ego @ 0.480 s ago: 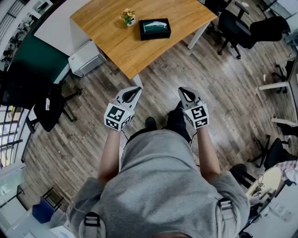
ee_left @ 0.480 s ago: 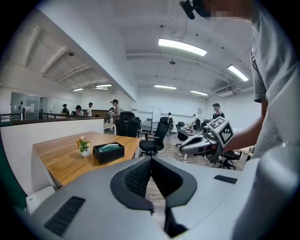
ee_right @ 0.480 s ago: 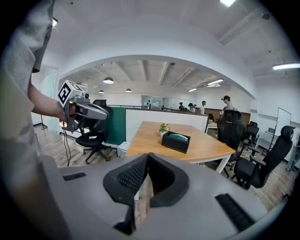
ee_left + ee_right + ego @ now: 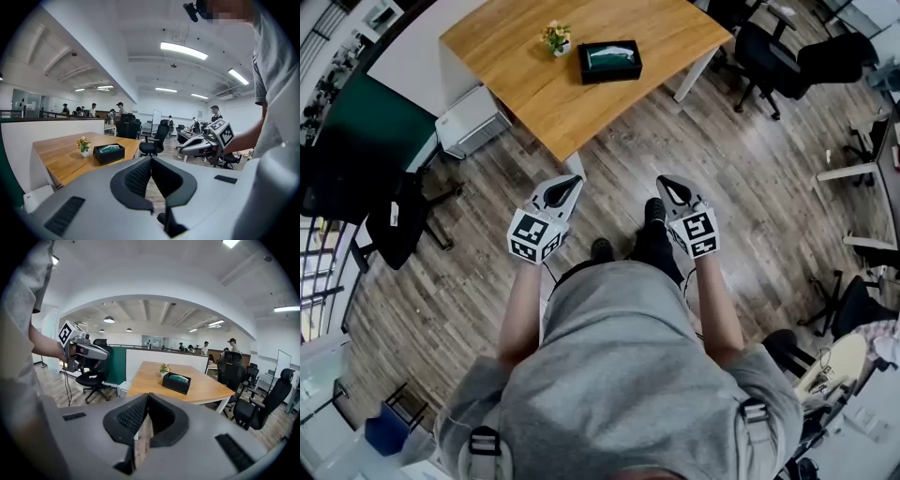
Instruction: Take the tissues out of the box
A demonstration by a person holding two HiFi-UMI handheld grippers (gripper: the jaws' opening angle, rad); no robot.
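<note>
Since the tissue box (image 4: 609, 60) sits well ahead of me at twelve o'clock, on the wooden table (image 4: 666, 33), nothing is within reach yet. I judge the box to be light: if I tug the tissues (image 4: 610, 55) with one gripper and nothing pins it, the whole box may lift or slide. It is black, low and rectangular, with a pale greenish sheet showing in its open top. A small flower pot (image 4: 556, 37) stands just beside it at its nine o'clock and could get knocked over. My left gripper (image 4: 577, 180) and right gripper (image 4: 663, 181) are both closed tight on nothing, over the floor.
</note>
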